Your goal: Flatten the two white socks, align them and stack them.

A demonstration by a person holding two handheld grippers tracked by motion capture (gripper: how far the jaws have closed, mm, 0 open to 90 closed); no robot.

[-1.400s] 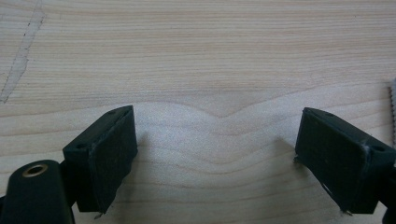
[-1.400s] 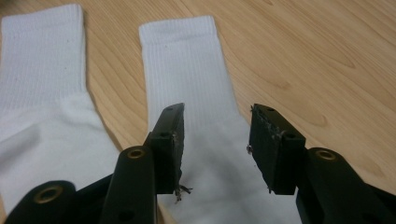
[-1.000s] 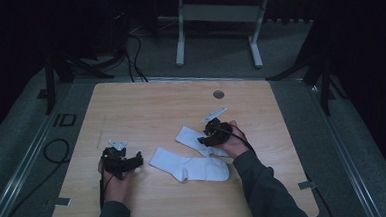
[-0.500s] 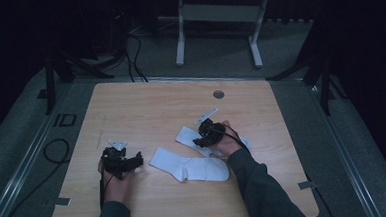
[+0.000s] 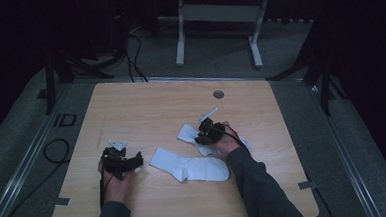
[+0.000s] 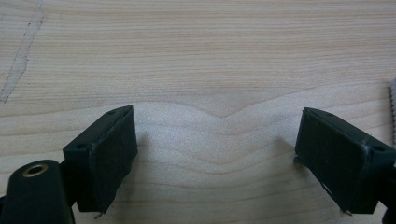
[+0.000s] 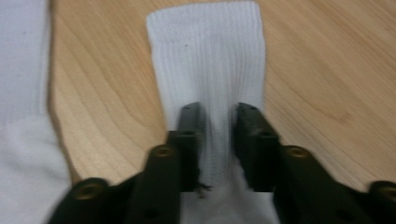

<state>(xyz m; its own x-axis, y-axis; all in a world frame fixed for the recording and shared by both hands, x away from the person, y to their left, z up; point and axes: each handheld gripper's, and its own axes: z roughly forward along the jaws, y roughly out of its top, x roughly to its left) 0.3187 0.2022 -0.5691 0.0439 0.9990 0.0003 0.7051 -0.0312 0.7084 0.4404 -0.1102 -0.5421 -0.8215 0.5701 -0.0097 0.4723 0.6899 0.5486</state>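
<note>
Two white socks lie on the wooden table (image 5: 146, 111). The nearer sock (image 5: 189, 168) is spread flat between my hands. Part of the farther sock (image 5: 187, 134) lies under my right gripper (image 5: 206, 134). In the right gripper view, my right gripper (image 7: 217, 116) has just been closing and now pinches a raised fold of that ribbed sock (image 7: 210, 60) between its pads. My left gripper (image 5: 132, 160) rests left of the nearer sock. In the left gripper view, my left gripper (image 6: 217, 154) stands open over bare wood, with a sock edge (image 6: 393, 107) at the far right.
A round grommet (image 5: 219, 94) sits in the table near its far edge. Beyond the table a white frame (image 5: 216, 17) stands on a dark floor, with cables (image 5: 132, 46) to the left. The second sock (image 7: 21, 70) shows at the left in the right gripper view.
My right hand has shifted slightly left and down onto the farther sock. The left hand has stayed in place.
</note>
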